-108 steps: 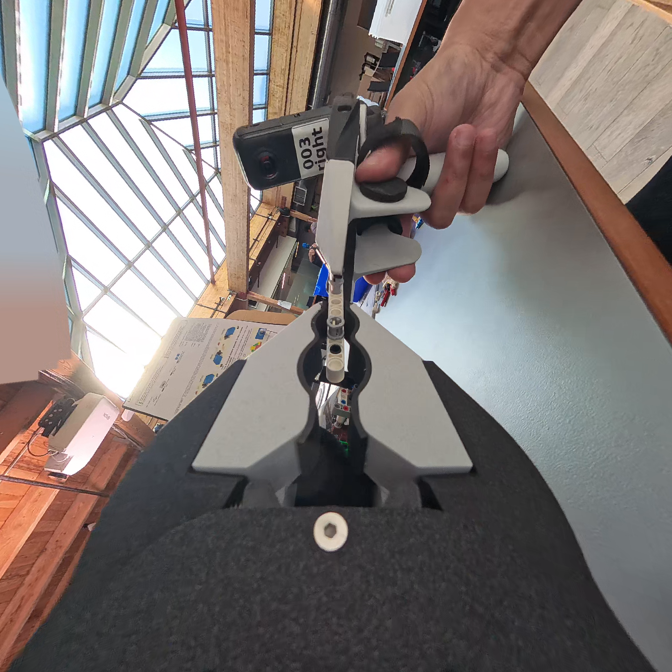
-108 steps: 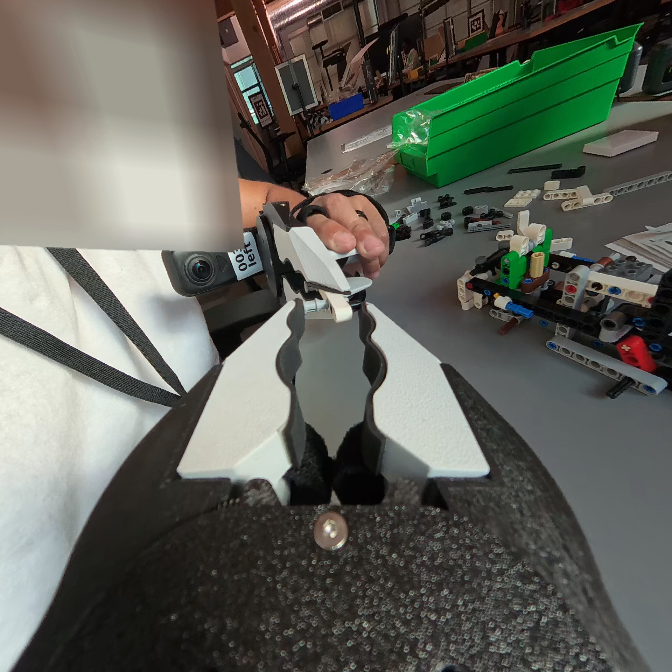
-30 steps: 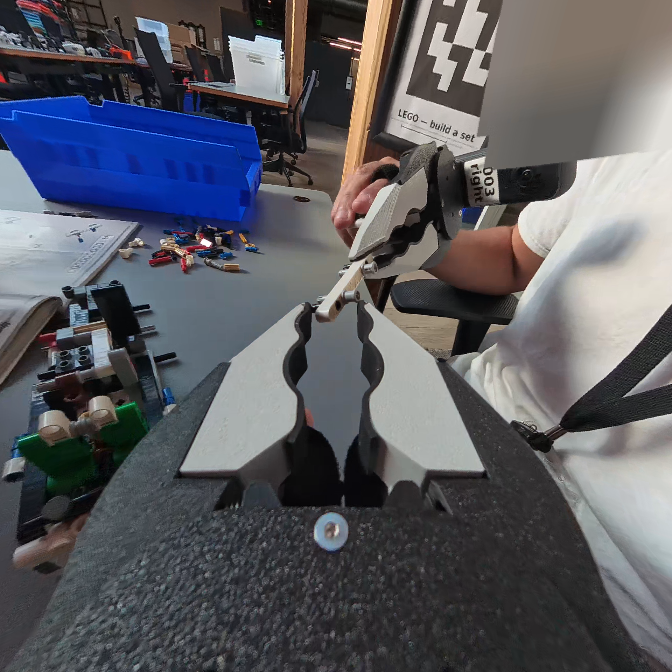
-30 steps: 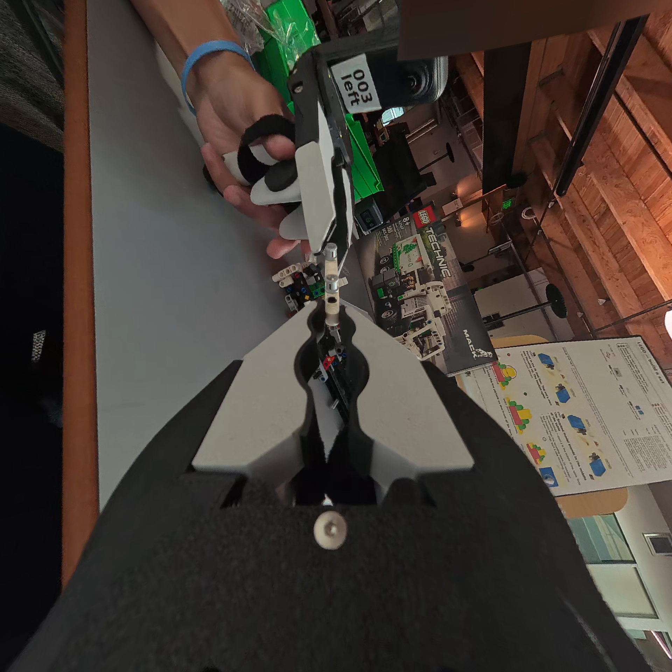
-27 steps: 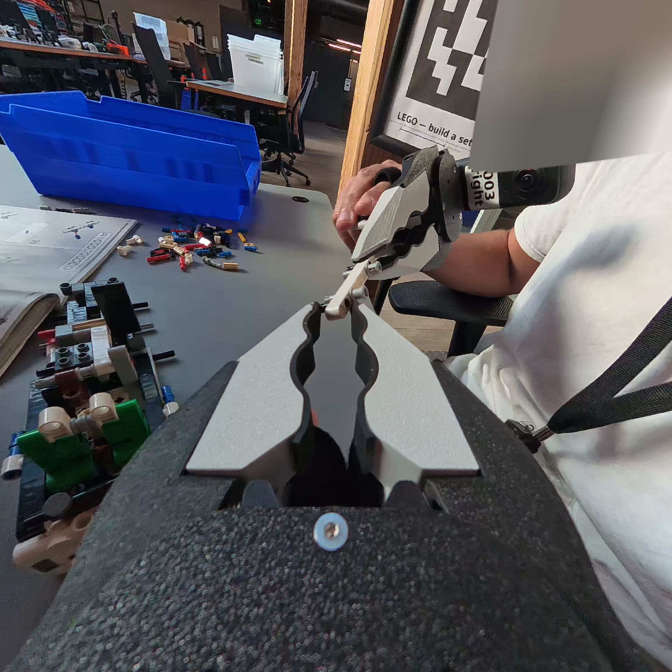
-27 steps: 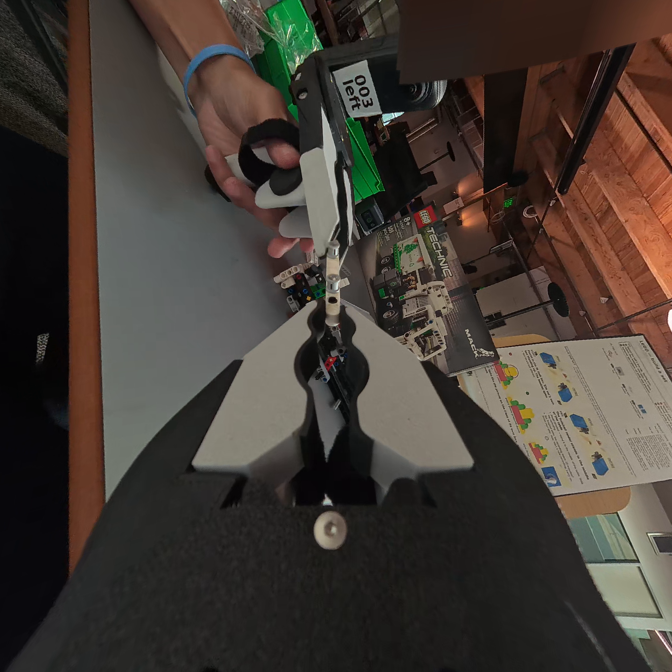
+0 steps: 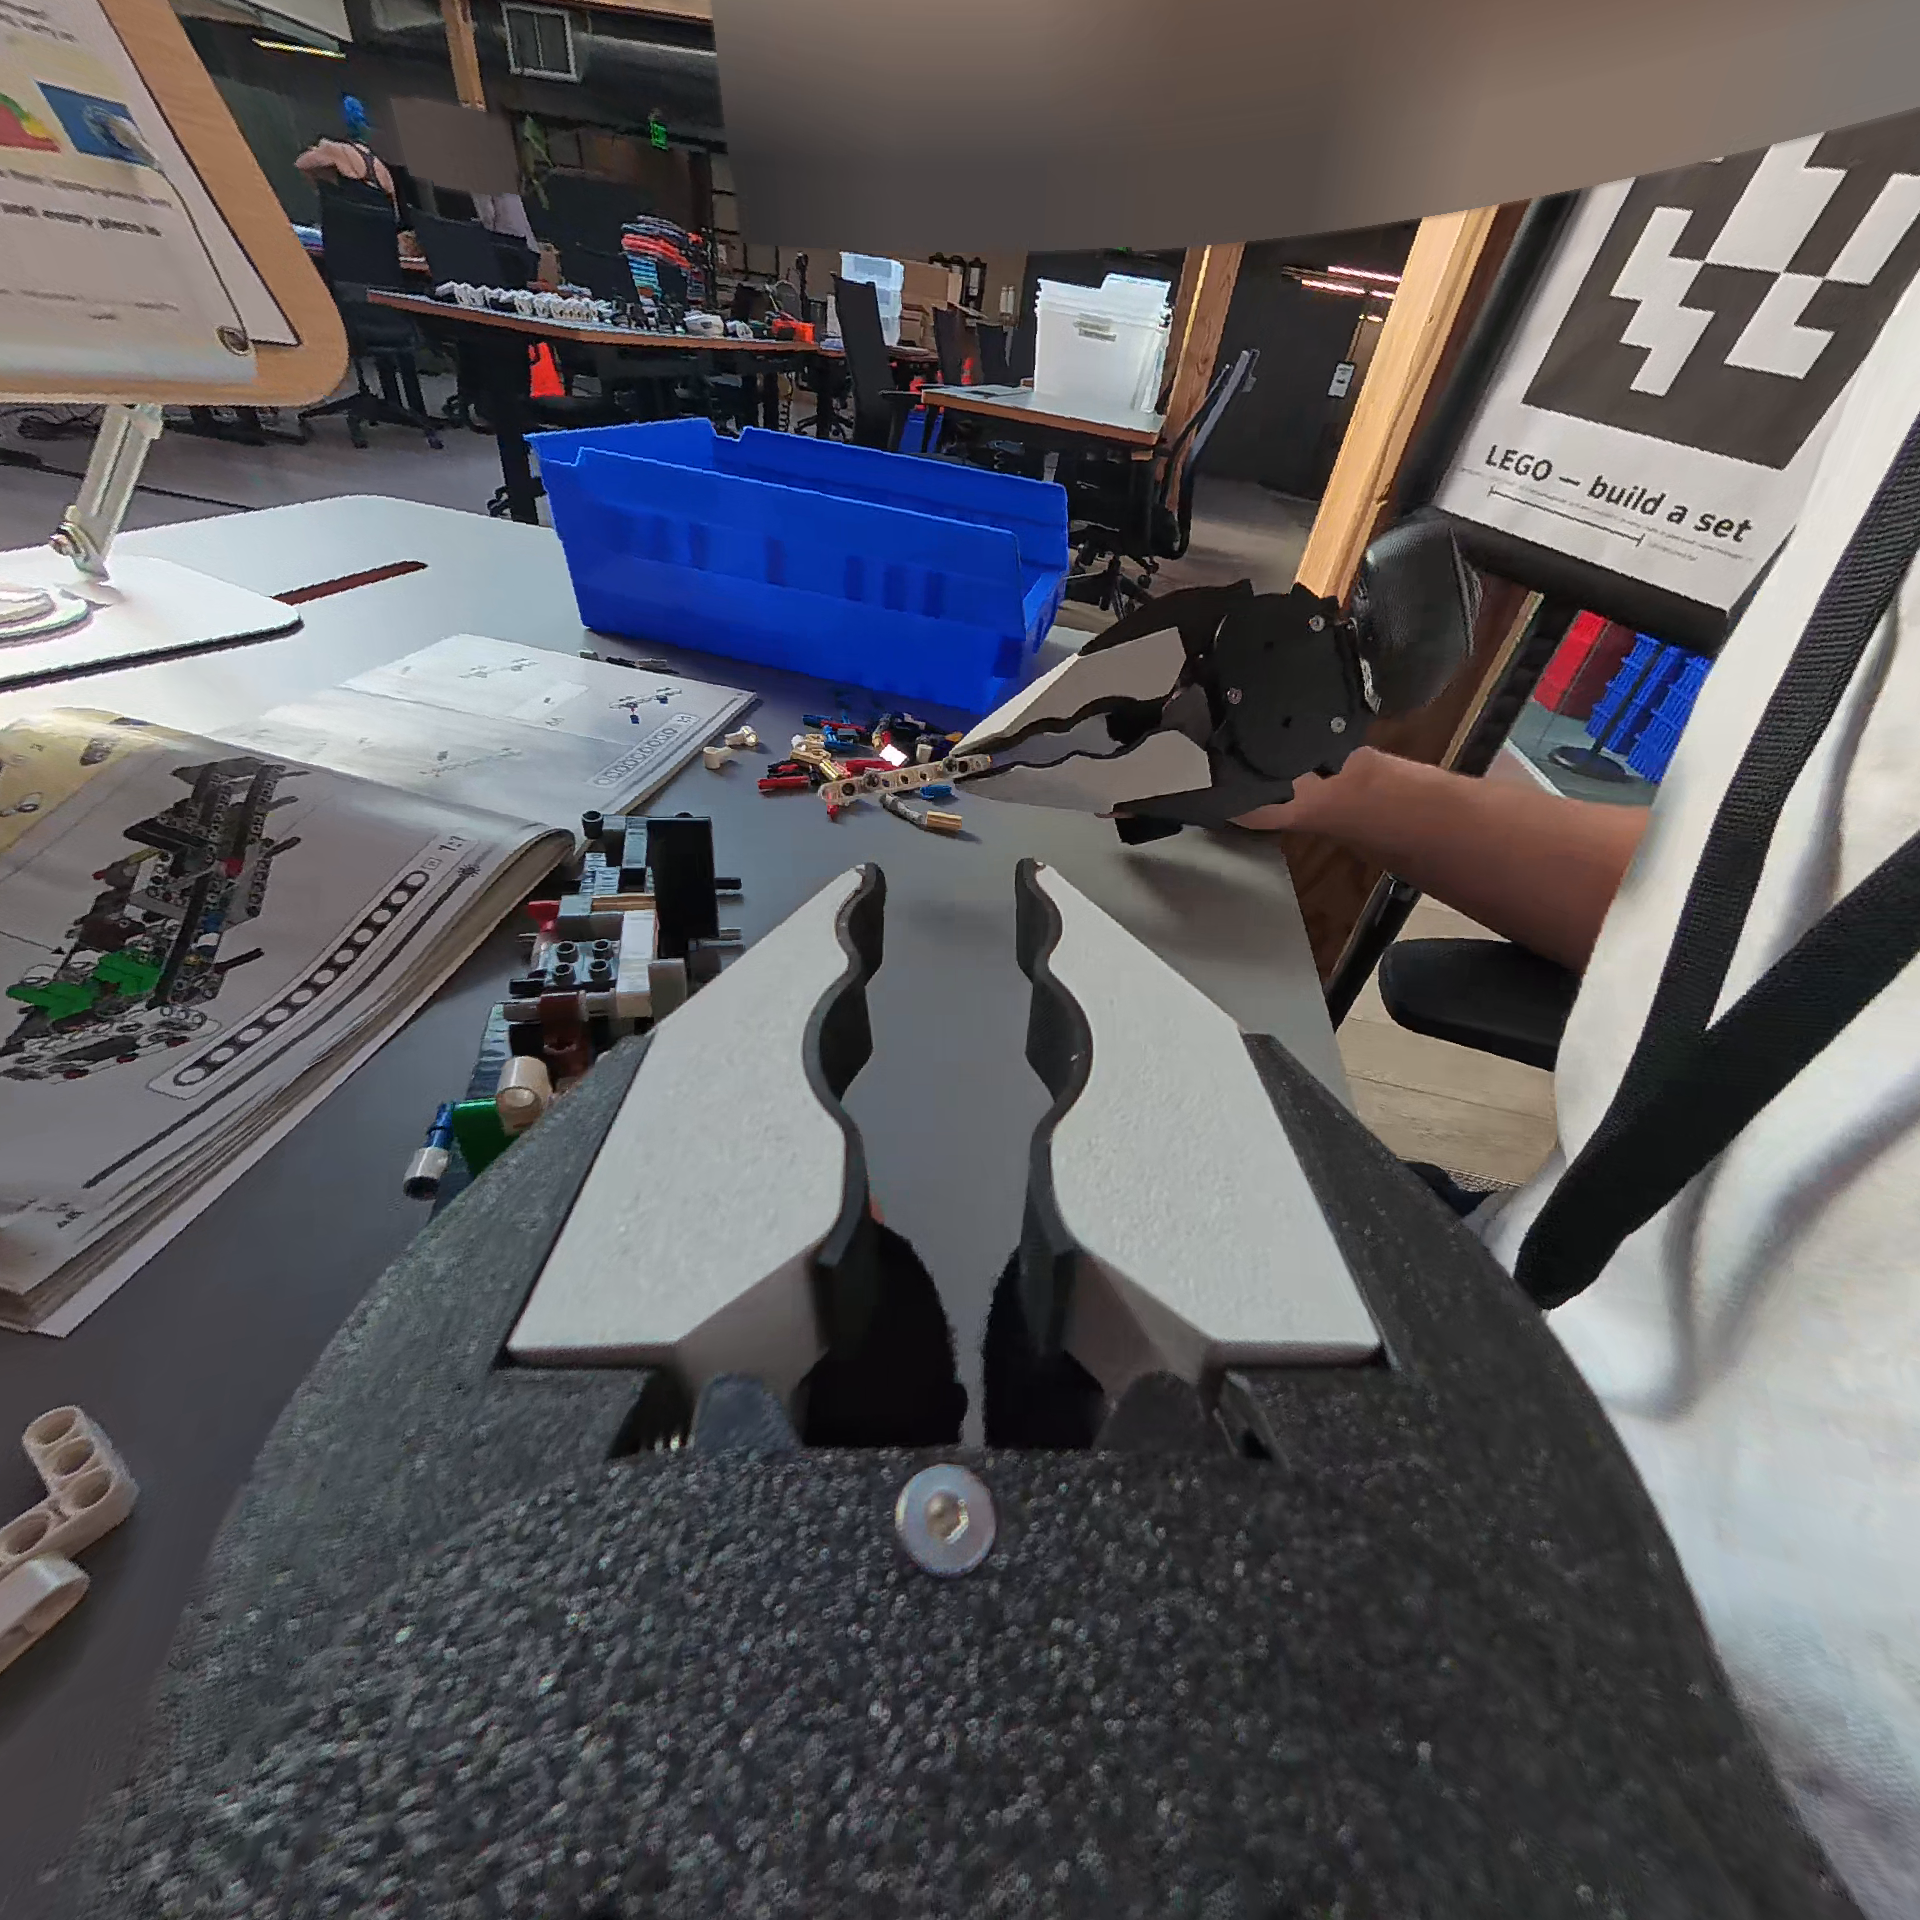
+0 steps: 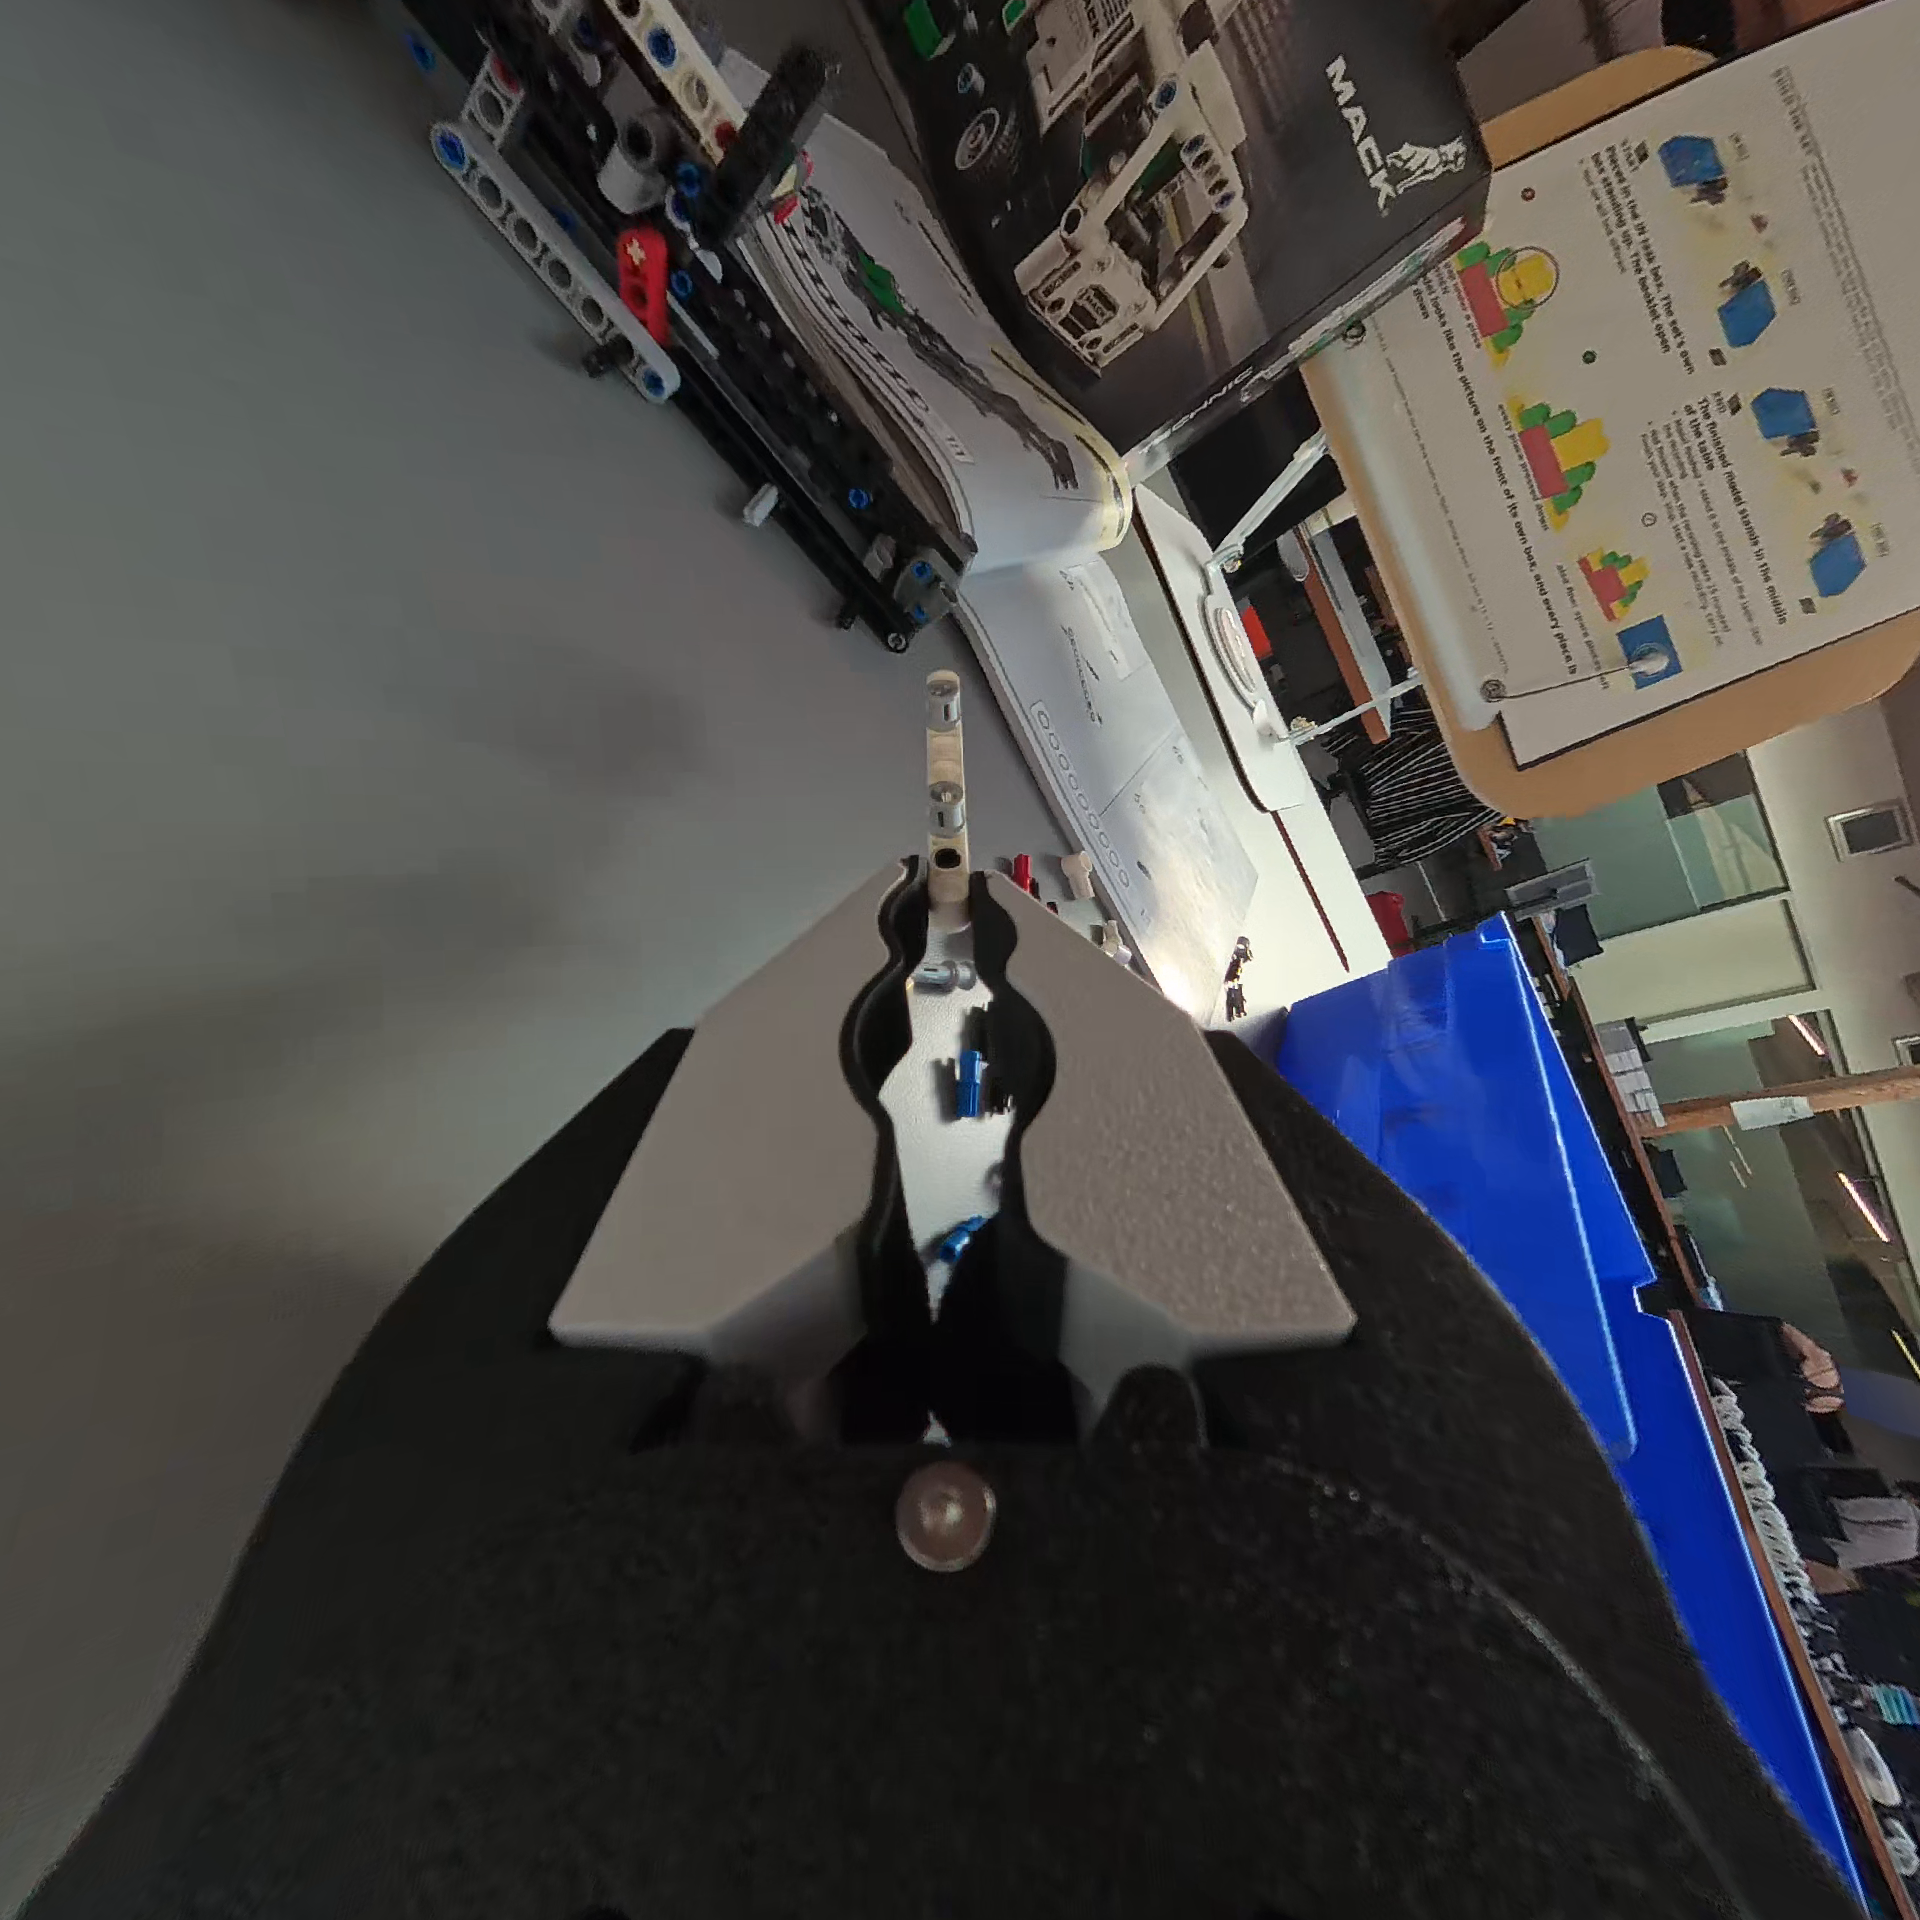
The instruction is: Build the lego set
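Note:
My left gripper (image 7: 945, 873) is open and empty above the dark table. My right gripper (image 8: 945, 878) is shut on one end of a tan lego beam (image 8: 945, 790) with grey pins in it; the beam sticks out forward. In the left wrist view the right gripper (image 7: 971, 764) holds that beam (image 7: 899, 779) over the pile of loose pieces (image 7: 831, 748), well apart from my left gripper. The partly built model (image 7: 623, 956) lies just left of my left fingers and also shows in the right wrist view (image 8: 644, 260).
An open instruction booklet (image 7: 260, 883) lies left of the model. A blue bin (image 7: 810, 561) stands behind the loose pieces. White angled pieces (image 7: 62, 1475) lie at the near left. The set's box (image 8: 1143, 156) and a poster stand (image 8: 1662, 364) are beyond the booklet.
My left gripper has let go of the beam's tip, opened wider and drawn away. My right gripper has carried the beam away towards the loose pieces and turned towards the table.

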`<action>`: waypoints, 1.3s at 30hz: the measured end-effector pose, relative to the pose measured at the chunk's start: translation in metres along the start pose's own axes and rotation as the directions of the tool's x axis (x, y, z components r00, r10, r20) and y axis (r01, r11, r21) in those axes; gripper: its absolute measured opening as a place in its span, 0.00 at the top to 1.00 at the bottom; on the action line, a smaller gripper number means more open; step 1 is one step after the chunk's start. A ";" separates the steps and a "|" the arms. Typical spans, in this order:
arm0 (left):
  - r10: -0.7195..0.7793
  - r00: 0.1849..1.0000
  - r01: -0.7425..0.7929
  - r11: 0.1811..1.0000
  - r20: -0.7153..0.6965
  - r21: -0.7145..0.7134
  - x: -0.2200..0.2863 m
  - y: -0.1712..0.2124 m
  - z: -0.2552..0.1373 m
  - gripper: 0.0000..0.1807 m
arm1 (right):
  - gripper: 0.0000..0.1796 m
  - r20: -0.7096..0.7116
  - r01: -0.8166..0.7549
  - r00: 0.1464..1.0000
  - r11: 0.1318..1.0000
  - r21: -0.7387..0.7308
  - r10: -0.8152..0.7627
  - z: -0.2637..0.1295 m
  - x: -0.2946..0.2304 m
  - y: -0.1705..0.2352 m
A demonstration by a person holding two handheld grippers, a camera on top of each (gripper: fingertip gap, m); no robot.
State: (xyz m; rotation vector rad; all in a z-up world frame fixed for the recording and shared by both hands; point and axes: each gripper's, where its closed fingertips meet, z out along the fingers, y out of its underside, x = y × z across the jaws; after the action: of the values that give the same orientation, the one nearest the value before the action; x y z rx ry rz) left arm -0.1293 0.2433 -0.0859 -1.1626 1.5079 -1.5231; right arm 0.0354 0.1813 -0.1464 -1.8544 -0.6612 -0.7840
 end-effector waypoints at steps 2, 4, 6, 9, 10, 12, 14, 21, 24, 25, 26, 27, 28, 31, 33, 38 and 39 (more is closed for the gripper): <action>-0.029 0.999 0.028 0.999 0.021 0.030 -0.006 -0.004 -0.003 0.87 | 0.97 0.044 0.028 0.999 0.999 -0.037 -0.026 0.006 -0.010 0.005; -0.048 0.998 0.045 0.998 0.047 0.052 -0.011 -0.007 -0.005 0.87 | 0.97 0.047 0.076 0.996 0.996 -0.047 -0.074 0.008 -0.014 0.007; -0.052 0.996 0.049 0.997 0.069 0.053 -0.015 -0.007 -0.005 0.87 | 0.97 0.076 0.081 0.994 0.997 -0.018 -0.080 0.009 -0.018 0.004; -0.030 0.996 0.028 0.999 0.085 0.023 -0.014 -0.003 -0.002 0.90 | 0.96 0.079 0.066 0.995 0.998 -0.017 -0.064 0.011 -0.015 0.005; -0.023 0.996 0.022 1.000 0.087 0.011 -0.014 -0.001 -0.001 0.89 | 0.97 0.085 0.061 0.995 0.998 -0.015 -0.060 0.012 -0.015 0.006; -0.027 0.995 0.028 1.000 0.098 -0.006 -0.016 0.001 0.001 0.89 | 0.97 0.095 0.063 0.993 0.998 -0.002 -0.063 0.012 -0.017 0.004; -0.049 0.993 0.051 0.999 0.105 -0.014 -0.019 0.003 0.002 0.89 | 0.97 0.097 0.064 0.993 0.998 -0.001 -0.063 0.012 -0.017 0.004; -0.070 0.992 0.074 0.997 0.108 -0.034 -0.021 0.006 0.004 0.90 | 0.97 0.105 0.051 0.993 0.999 -0.001 -0.051 0.012 -0.017 0.004; -0.079 0.990 0.083 0.996 0.113 -0.032 -0.023 0.006 0.004 0.90 | 0.97 0.107 0.043 0.993 0.999 0.003 -0.044 0.012 -0.017 0.004; -0.082 0.990 0.086 0.996 0.117 -0.031 -0.024 0.006 0.004 0.90 | 0.97 0.108 0.040 0.993 0.999 0.001 -0.040 0.012 -0.017 0.004; -0.086 0.989 0.090 0.995 0.120 -0.032 -0.025 0.006 0.004 0.90 | 0.97 0.108 0.039 0.993 0.999 0.001 -0.039 0.012 -0.017 0.004; -0.089 0.988 0.094 0.995 0.123 -0.032 -0.025 0.006 0.004 0.90 | 0.97 0.108 0.040 0.993 0.999 0.002 -0.041 0.012 -0.017 0.004; -0.092 0.988 0.097 0.995 0.126 -0.034 -0.026 0.006 0.004 0.90 | 0.97 0.108 0.042 0.993 0.999 0.002 -0.042 0.012 -0.017 0.004; -0.091 0.987 0.097 0.995 0.132 -0.039 -0.027 0.007 0.004 0.89 | 0.97 0.109 0.041 0.993 0.999 0.001 -0.041 0.012 -0.017 0.004; -0.091 0.987 0.097 0.995 0.132 -0.040 -0.027 0.007 0.004 0.90 | 0.97 0.109 0.040 0.993 0.999 0.004 -0.040 0.012 -0.017 0.004; -0.092 0.986 0.098 0.995 0.136 -0.035 -0.028 0.007 0.004 0.90 | 0.97 0.108 0.048 0.993 0.999 0.005 -0.049 0.012 -0.018 0.003; -0.096 0.986 0.102 0.994 0.139 -0.035 -0.028 0.007 0.004 0.90 | 0.97 0.108 0.048 0.993 0.999 0.008 -0.048 0.012 -0.018 0.003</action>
State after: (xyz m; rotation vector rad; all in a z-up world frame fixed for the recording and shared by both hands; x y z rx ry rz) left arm -0.1161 0.2674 -0.0963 -1.3560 1.4151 -1.4503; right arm 0.0289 0.1891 -0.1650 -1.8926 -0.7781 -0.7157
